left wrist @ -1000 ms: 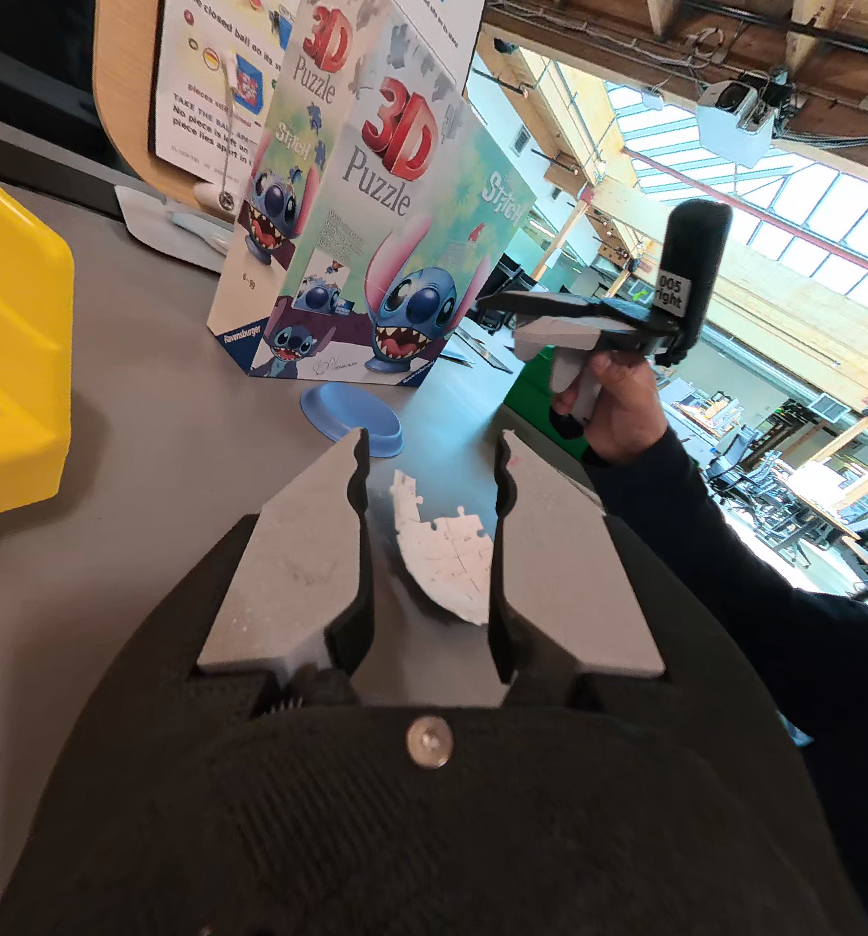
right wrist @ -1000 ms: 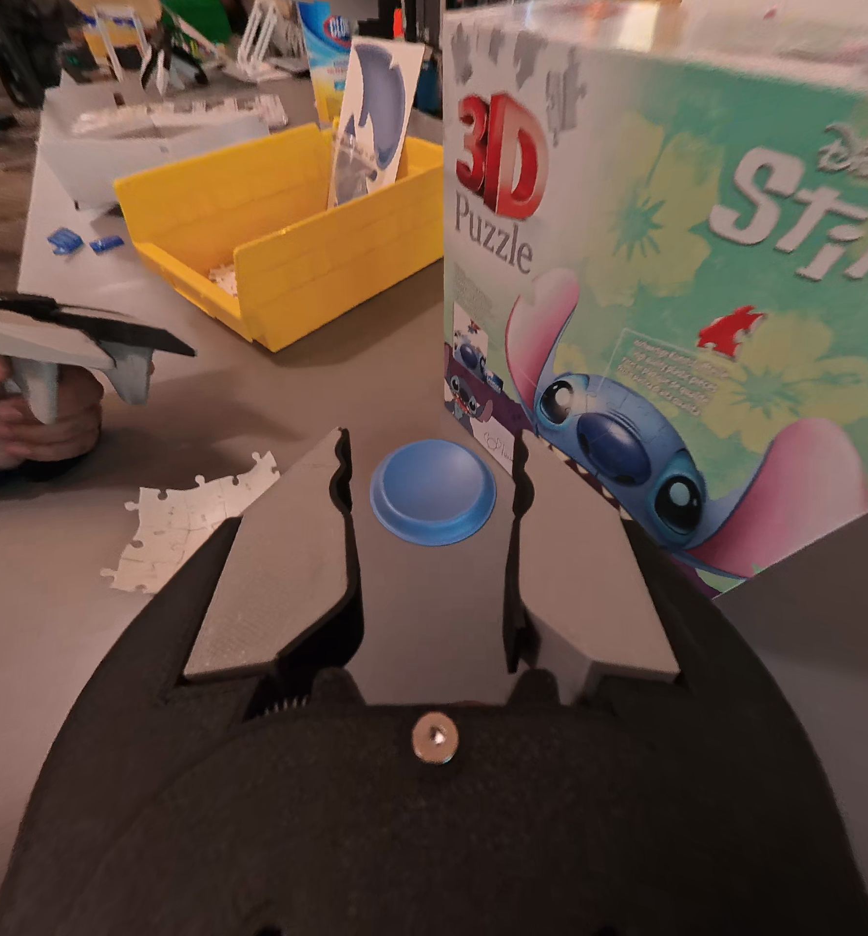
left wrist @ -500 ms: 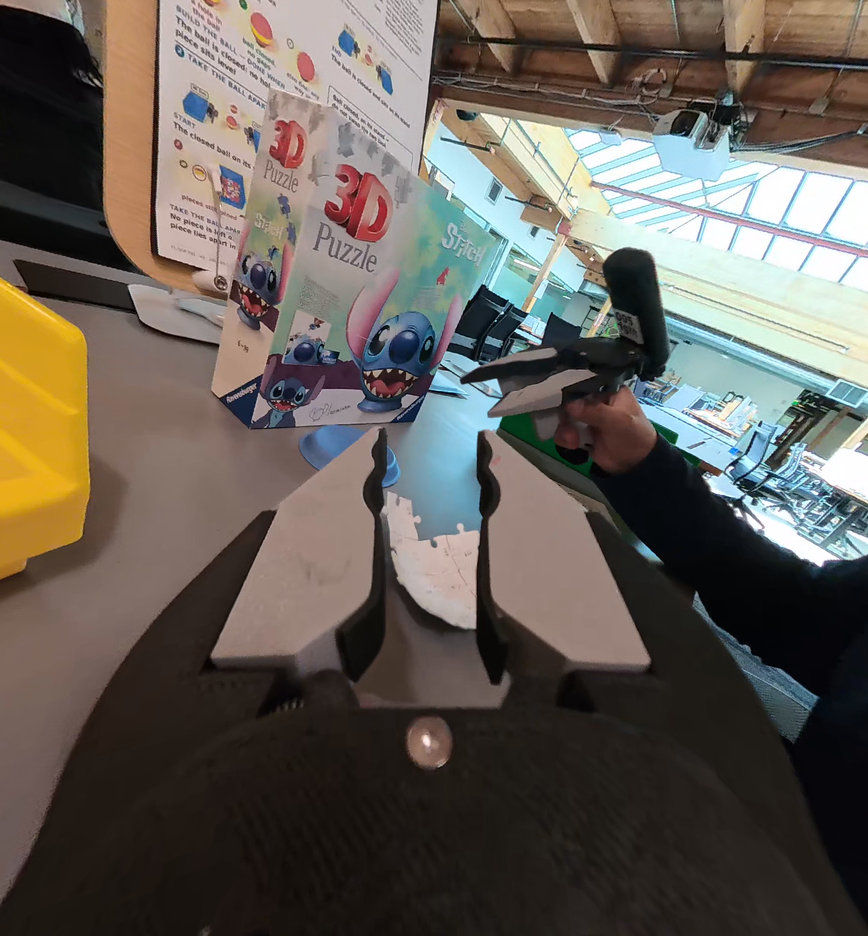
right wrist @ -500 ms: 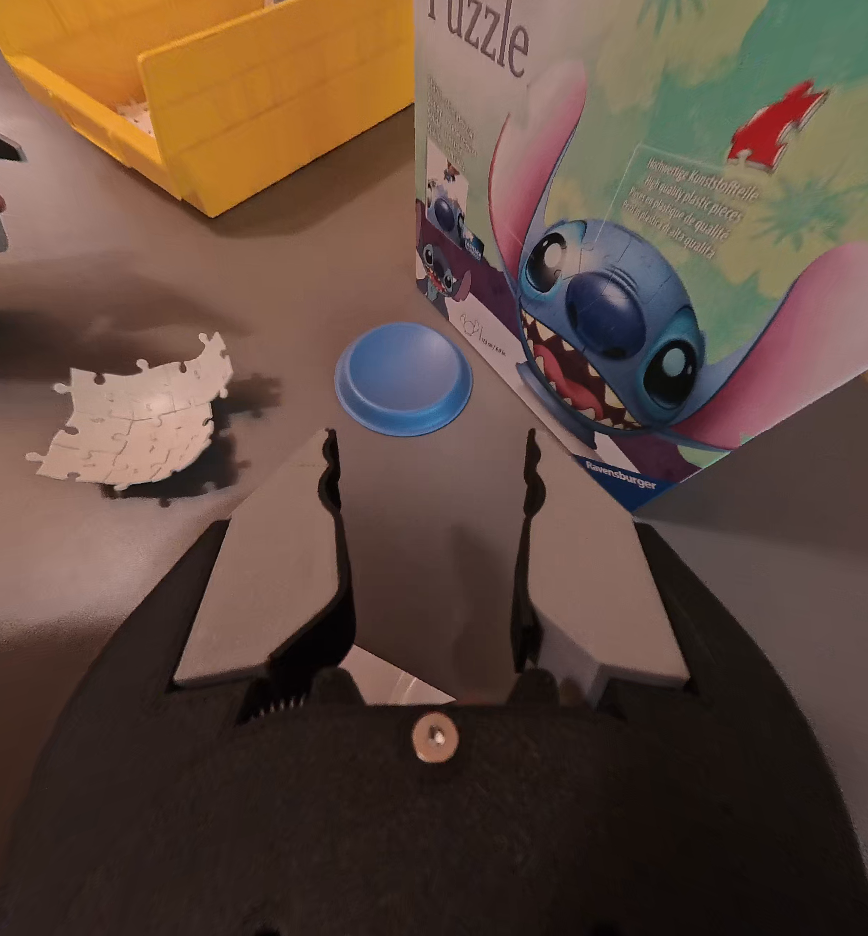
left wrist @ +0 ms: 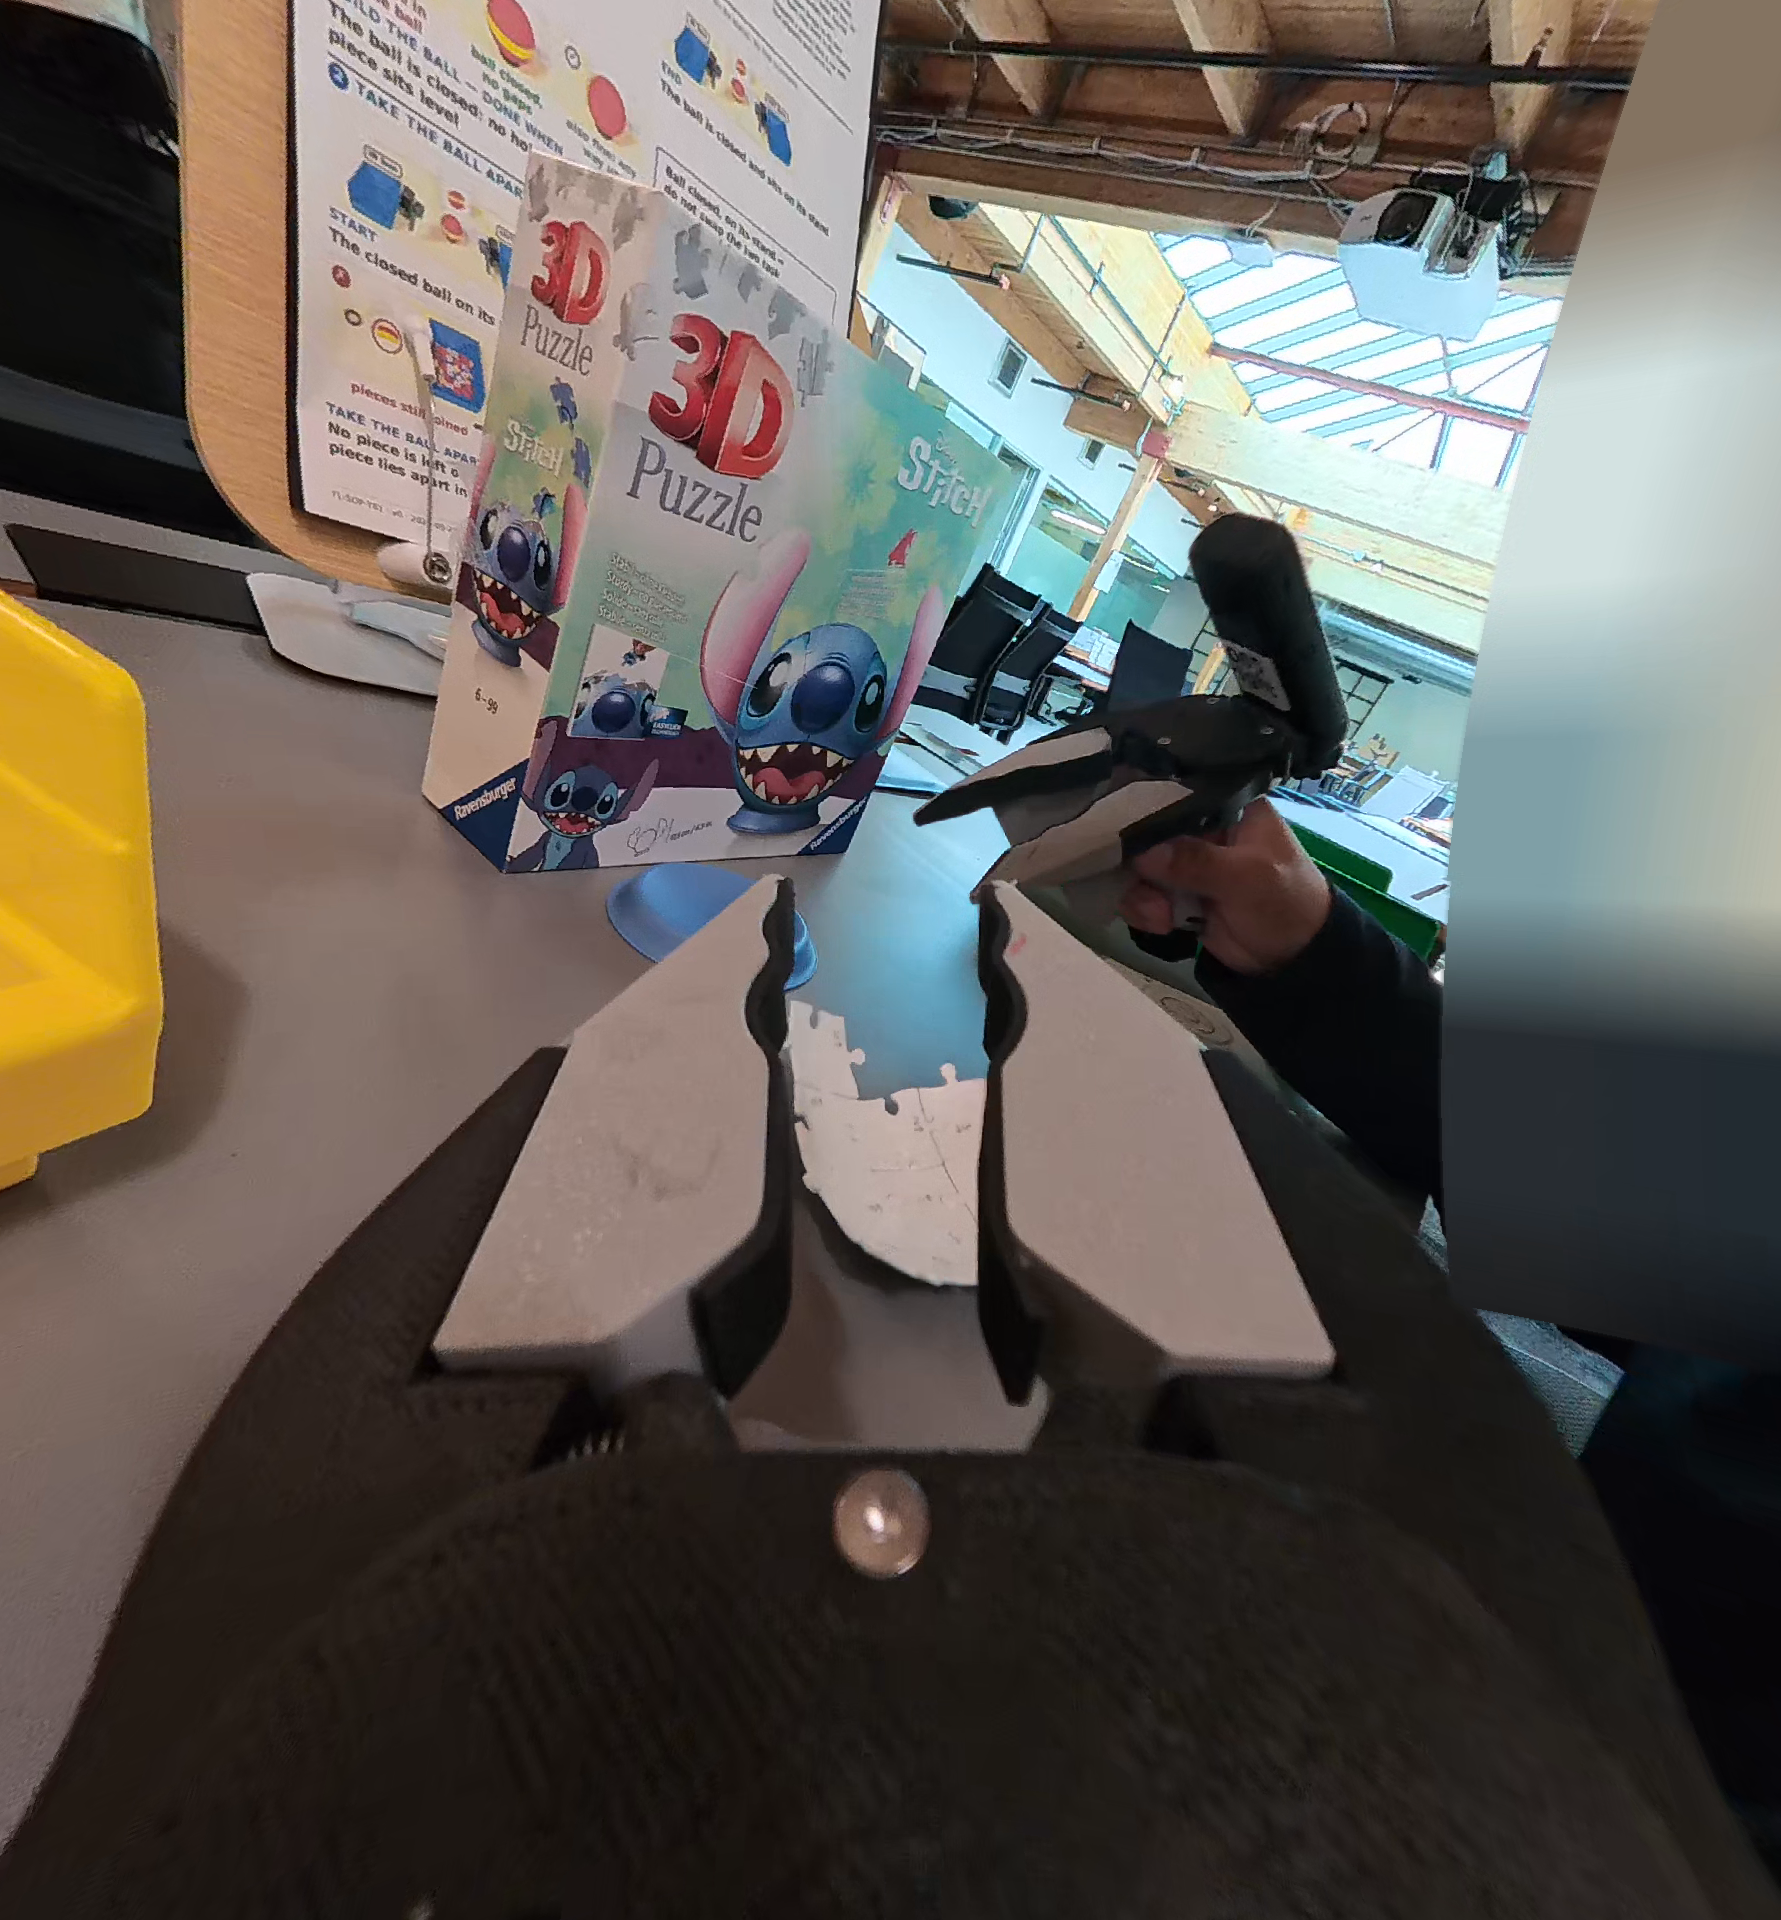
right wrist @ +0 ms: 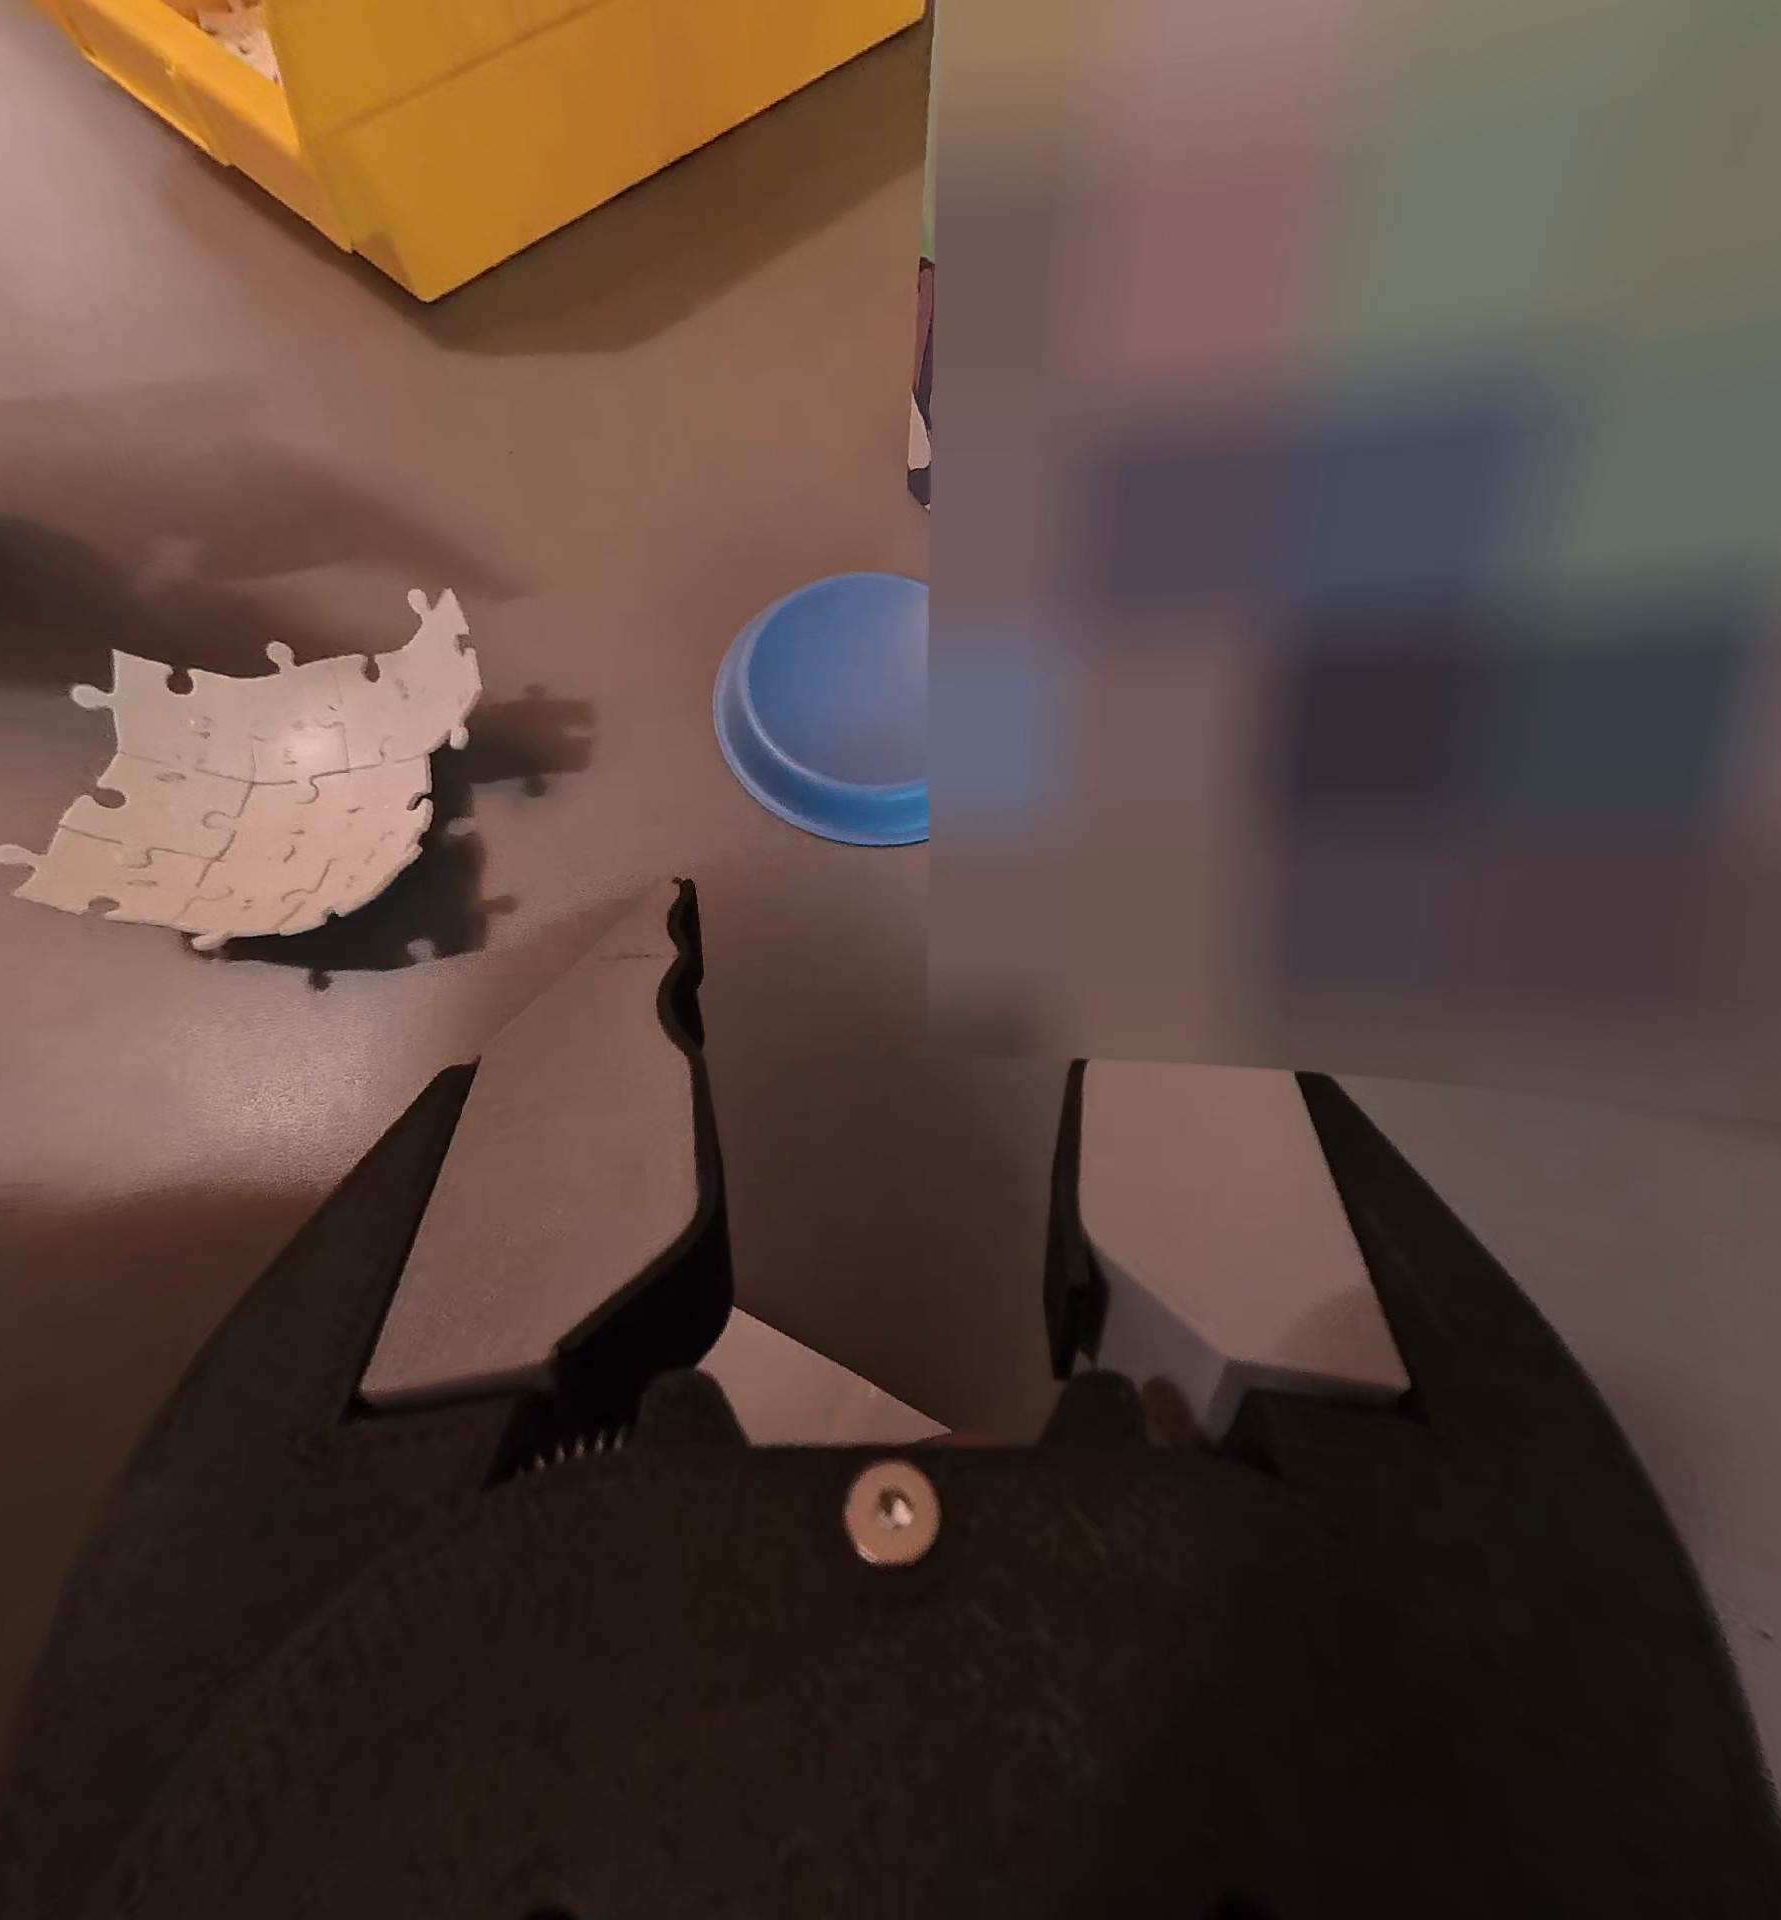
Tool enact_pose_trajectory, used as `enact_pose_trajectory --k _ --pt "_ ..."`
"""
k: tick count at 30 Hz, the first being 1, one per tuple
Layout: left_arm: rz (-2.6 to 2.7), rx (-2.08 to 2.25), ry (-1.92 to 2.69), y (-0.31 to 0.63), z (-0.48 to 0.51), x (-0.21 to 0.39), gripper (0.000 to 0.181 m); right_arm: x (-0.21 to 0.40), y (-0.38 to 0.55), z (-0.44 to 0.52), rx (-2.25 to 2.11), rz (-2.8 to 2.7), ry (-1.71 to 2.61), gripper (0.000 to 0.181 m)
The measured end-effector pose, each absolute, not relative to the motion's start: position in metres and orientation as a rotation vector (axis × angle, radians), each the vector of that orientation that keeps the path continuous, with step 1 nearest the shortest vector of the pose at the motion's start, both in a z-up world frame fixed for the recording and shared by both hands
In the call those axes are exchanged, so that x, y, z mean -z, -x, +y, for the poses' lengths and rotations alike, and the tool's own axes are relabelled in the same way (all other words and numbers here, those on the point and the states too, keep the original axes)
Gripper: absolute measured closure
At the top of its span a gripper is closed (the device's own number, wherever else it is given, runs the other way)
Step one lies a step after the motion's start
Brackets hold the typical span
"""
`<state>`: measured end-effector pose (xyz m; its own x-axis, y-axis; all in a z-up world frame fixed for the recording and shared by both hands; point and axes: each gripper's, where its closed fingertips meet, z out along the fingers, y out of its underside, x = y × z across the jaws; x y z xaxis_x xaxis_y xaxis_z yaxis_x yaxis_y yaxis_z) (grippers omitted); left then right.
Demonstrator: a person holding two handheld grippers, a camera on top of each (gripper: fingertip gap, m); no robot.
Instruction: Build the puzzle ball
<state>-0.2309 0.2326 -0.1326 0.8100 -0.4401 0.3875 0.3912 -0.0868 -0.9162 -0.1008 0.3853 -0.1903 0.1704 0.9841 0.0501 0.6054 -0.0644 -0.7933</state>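
- The left tongs (left wrist: 881,914) were released, their jaws standing apart with nothing between them; the curved white slab of joined puzzle pieces (left wrist: 891,1164) lay on the grey surface (left wrist: 273,997) just beyond and below the tips.
- The right tongs (right wrist: 865,1091) were also released and empty, hanging above the surface with the slab (right wrist: 252,779) well off to their left and the blue stand (right wrist: 824,717) ahead of them.
- One risk, as I judged it: the slab rested on its curve with its edges lifted, so a closing jaw could push it away or rock it instead of catching an edge.
- Another: a hard pinch on thin linked pieces could pop a joint and break the slab apart.
- The puzzle box (left wrist: 720,623) stood upright just behind the stand; a careless sweep by either tongs might knock it over onto the stand.
- The yellow bin (left wrist: 24,935) sat far to the left of the left tongs, holding what looked like more pieces.
- Against a second earlier, the left tongs had narrowed and then reopened slightly, with the slab sitting in much the same spot between the tips.
- The right tongs had spread wider and pulled back from the stand, which had earlier sat between their tips; the view now looked more steeply down.
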Motion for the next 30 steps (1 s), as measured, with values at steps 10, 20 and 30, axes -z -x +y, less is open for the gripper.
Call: enact_pose_trajectory --k 10,20,30 --pt "0.1 0.599 1.547 0.222 0.236 0.136 0.14 0.186 0.108 0.376 -0.594 -1.535 1.679 0.116" --pt "0.218 0.411 1.463 0.21 0.223 0.126 0.141 0.197 0.09 0.416 -0.53 -1.385 1.774 0.11" --pt "0.211 0.138 1.594 0.289 0.236 0.143 0.133 0.184 0.082 0.41 -0.696 -1.321 1.818 0.111"
